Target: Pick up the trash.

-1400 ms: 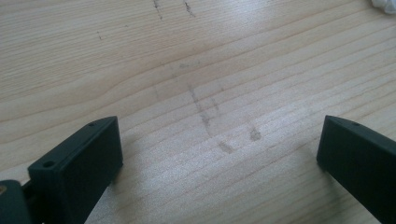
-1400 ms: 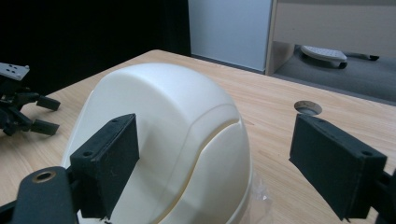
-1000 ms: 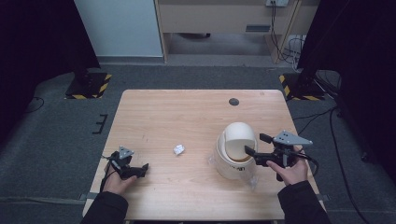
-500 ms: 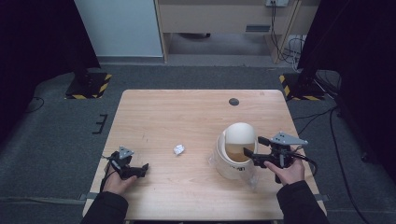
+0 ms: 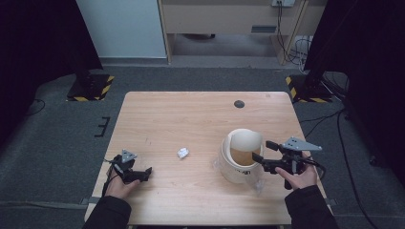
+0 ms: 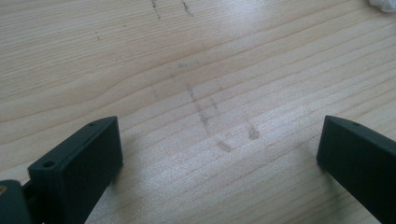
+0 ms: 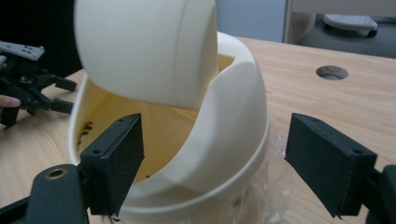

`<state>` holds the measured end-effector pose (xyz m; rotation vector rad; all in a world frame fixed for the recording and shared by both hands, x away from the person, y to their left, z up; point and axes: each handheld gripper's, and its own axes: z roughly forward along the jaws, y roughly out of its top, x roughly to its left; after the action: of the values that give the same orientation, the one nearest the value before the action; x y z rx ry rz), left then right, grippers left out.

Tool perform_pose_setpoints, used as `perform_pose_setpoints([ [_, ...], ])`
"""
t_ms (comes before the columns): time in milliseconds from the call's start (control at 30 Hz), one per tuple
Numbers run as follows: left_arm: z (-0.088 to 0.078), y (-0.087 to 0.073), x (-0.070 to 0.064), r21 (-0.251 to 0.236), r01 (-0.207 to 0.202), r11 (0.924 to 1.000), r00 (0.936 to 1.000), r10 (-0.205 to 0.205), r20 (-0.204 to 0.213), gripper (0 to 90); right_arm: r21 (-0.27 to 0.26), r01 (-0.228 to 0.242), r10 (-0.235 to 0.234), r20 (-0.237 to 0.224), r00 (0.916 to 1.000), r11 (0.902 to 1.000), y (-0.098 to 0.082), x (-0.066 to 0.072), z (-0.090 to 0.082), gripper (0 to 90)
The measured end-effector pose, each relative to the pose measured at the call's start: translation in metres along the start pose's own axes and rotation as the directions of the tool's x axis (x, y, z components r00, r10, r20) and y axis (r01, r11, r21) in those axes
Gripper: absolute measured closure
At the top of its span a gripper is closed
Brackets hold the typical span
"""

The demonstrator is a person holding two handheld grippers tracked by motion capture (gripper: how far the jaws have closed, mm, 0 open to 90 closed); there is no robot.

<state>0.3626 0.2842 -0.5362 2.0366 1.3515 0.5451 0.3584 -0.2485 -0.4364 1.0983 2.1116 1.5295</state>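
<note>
Right gripper (image 5: 261, 153): held in the person's right hand (image 5: 298, 176) at the table's near right, pointing at the bin from its right side.
Right jaws: just been closing; now clamped on the bin's wall at the rim, one jaw inside the mouth, the other outside beside the liner. How hard the outer pad presses is hard to make out.
Bin (image 5: 234, 167): small cream tub, upright on the table (image 5: 191, 114), right of centre and towards the near edge.
Swing lid (image 5: 244, 140): cream, tilted, leaving the mouth open on the gripper's side; yellowish inside with a few dark specks in the right gripper view.
Liner (image 5: 258, 183): clear plastic, crumpled under and beside the bin's base on the near right.
Left gripper (image 5: 143, 174): low at the near left corner, well apart from the bin.
Left jaws: wide apart, bare wood between them in the left gripper view.
Paper ball (image 5: 183, 152): small, white, crumpled, lying between the two grippers, touching neither.
Hole (image 5: 239, 104): round, dark, in the tabletop beyond the bin.
</note>
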Motion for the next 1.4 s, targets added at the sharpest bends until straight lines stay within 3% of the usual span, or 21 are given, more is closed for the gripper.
perform_pose_setpoints([
  [133,0.000,0.000,0.000,0.000,-0.004,1.0000,1.0000,0.004,0.004,0.0,-0.028,-0.003,0.002,-0.003,1.0000,0.9996,0.002,-0.002,-0.013,19.4],
  [333,0.000,0.000,0.001,0.000,-0.010,0.9999,0.9999,0.010,0.009,0.0,-0.068,-0.037,0.039,0.027,0.9989,0.9970,0.007,-0.013,-0.028,19.4],
  [433,-0.001,0.000,0.002,0.003,-0.014,0.9999,0.9998,0.014,0.014,0.0,-0.078,-0.063,0.068,0.071,0.9951,0.9950,0.005,-0.020,-0.030,17.0],
  [567,-0.001,0.002,0.002,0.019,-0.017,0.9997,0.9997,0.016,0.018,0.0,-0.064,-0.097,0.105,0.144,0.9840,0.9932,-0.006,-0.031,-0.028,17.0],
  [800,-0.004,0.005,0.003,0.047,-0.017,0.9988,0.9997,0.016,0.021,8.4,0.002,-0.130,0.125,0.248,0.9606,0.9915,-0.028,-0.051,-0.022,16.9],
  [933,-0.006,0.008,0.001,0.062,-0.021,0.9979,0.9996,0.020,0.022,14.7,0.084,-0.120,0.092,0.287,0.9536,0.9892,-0.042,-0.062,-0.014,16.6],
  [1067,-0.008,0.011,-0.001,0.046,-0.026,0.9986,0.9990,0.025,0.038,18.7,0.166,-0.115,0.062,0.298,0.9527,0.9794,-0.053,-0.068,-0.005,16.6],
  [1233,-0.012,0.019,-0.008,-0.027,-0.037,0.9990,0.9974,0.038,0.060,21.2,0.262,-0.094,0.015,0.289,0.9573,0.9604,-0.061,-0.071,0.008,15.7],
  [1400,-0.014,0.026,-0.019,-0.085,-0.044,0.9954,0.9935,0.052,0.102,23.7,0.307,-0.075,-0.016,0.283,0.9590,0.9487,-0.065,-0.071,0.013,14.9],
])
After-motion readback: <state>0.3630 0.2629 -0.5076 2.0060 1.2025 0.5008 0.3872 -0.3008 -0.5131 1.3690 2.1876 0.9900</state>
